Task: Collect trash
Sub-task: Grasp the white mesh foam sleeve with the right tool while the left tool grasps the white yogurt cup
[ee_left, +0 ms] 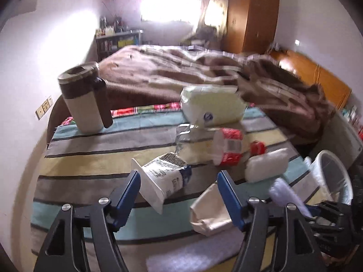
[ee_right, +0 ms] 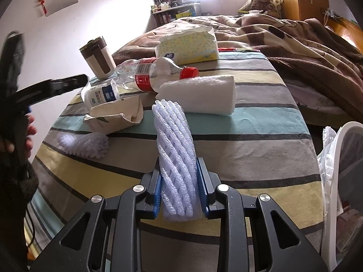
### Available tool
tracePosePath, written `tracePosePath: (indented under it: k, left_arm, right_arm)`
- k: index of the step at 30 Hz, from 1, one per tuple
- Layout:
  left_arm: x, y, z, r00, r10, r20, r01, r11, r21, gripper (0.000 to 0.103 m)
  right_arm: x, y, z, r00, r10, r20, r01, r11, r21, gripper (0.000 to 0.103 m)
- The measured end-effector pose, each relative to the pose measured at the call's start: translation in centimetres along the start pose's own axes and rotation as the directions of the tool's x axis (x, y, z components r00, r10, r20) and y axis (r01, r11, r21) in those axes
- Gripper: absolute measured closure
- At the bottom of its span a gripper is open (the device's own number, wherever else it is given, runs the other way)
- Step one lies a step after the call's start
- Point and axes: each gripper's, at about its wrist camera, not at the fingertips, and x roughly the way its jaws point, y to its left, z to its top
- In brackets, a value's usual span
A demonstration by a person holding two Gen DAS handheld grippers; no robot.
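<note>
The right gripper (ee_right: 179, 190) tilts down over the striped table (ee_right: 261, 158), its blue pads clamped on a white foam net sleeve (ee_right: 174, 158). The sleeve is a ribbed, twisted mesh tube, its long axis rising from the jaws toward the rolled white towel (ee_right: 199, 95). The left gripper (ee_left: 179, 192) hangs over the same table with jaws apart and empty (a crumpled paper bag (ee_left: 211, 210) lies just beneath).

Bottle (ee_right: 152, 73) lies between tissue pack (ee_right: 188, 45) behind and towel (ee_right: 199, 95) before.
</note>
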Motion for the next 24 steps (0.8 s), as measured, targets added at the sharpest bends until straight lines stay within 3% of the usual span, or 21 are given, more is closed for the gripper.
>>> tracePosePath:
  k: [4, 7, 9, 13, 16, 18, 24]
  left_arm:
    - [1.8, -0.2, 0.7, 0.998, 0.063, -0.021, -0.062, 0.996, 0.064, 0.033]
    - [3.5, 0.4, 1.5, 0.995, 0.074, -0.063, -0.068, 0.993, 0.098, 0.033]
    - [5.1, 0.6, 1.6, 0.99, 0.058, -0.129, -0.043, 0.992, 0.117, 0.033]
    - [6.4, 0.7, 0.8, 0.986, 0.023, -0.165, 0.001, 0.99, 0.14, 0.033]
    - [6.7, 1.1, 0.7, 0.987, 0.006, -0.161, 0.014, 0.993, 0.117, 0.033]
    - [6.7, 1.6, 0.8, 0.987, -0.046, -0.155, 0.059, 0.995, 0.08, 0.033]
    - [7.2, 1.9, 0.9, 0.99, -0.047, -0.133, 0.049, 0.999, 0.011, 0.035]
  right_arm:
    - [0.1, -0.2, 0.0, 1.0, 0.008, -0.004, -0.008, 1.0, 0.009, 0.075]
    - [0.3, -0.3, -0.1, 1.0, 0.016, -0.012, -0.016, 1.0, 0.014, 0.075]
    - [0.3, -0.3, -0.1, 1.0, 0.02, -0.015, -0.02, 1.0, 0.013, 0.075]
    - [0.3, -0.3, -0.1, 1.0, 0.026, -0.012, -0.026, 1.0, 0.013, 0.075]
    - [0.3, -0.3, -0.1, 1.0, 0.027, -0.013, -0.027, 1.0, 0.013, 0.075]
    - [0.3, -0.3, -0.1, 1.0, 0.028, -0.012, -0.028, 1.0, 0.013, 0.075]
    - [0.3, -0.5, -0.2, 0.999, 0.03, -0.011, -0.03, 0.999, 0.018, 0.075]
